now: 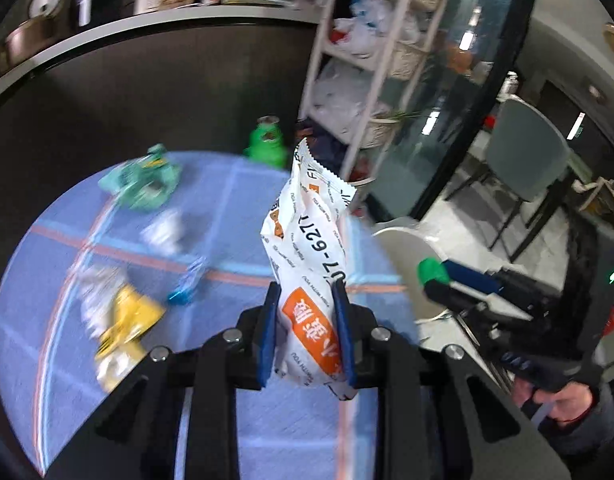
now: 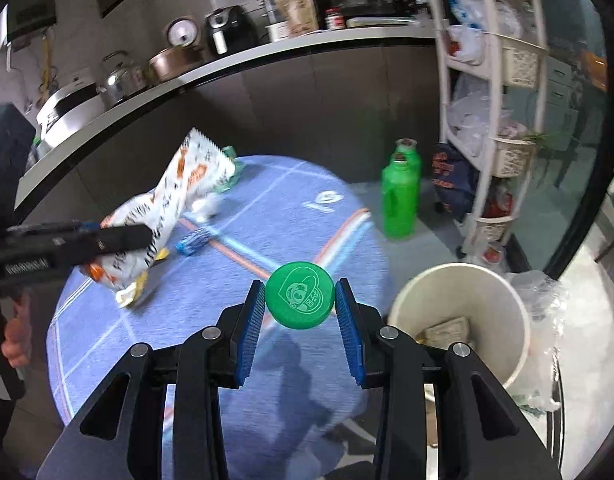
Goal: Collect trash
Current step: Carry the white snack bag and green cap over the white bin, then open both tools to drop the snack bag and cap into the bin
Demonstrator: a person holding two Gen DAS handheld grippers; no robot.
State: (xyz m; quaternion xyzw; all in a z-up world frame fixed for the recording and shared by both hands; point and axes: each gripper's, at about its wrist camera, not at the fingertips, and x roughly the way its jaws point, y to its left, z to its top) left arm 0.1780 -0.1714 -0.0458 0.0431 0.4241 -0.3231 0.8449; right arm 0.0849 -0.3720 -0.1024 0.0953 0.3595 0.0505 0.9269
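A white snack wrapper (image 1: 307, 232) with an orange label stands up between the blue pads of my left gripper (image 1: 306, 286), which is shut on it. From the right wrist view the same wrapper (image 2: 175, 192) hangs above the blue mat (image 2: 307, 200) at the left. My right gripper (image 2: 299, 284) is shut on a round green bottle cap (image 2: 299, 300), its pads pressing on both sides. A white bin (image 2: 519, 344) with some trash inside stands just right of the right gripper. More trash lies on the mat: a green wrapper (image 1: 143, 184), a yellow wrapper (image 1: 123, 324) and a small blue wrapper (image 1: 187, 284).
Two green bottles (image 2: 401, 196) stand at the mat's far edge beside a white shelf cart (image 2: 491, 100) full of bags. A dark cabinet with a counter of kitchen appliances (image 2: 227, 32) runs behind the mat. A clear plastic bag (image 2: 547, 320) lies right of the bin.
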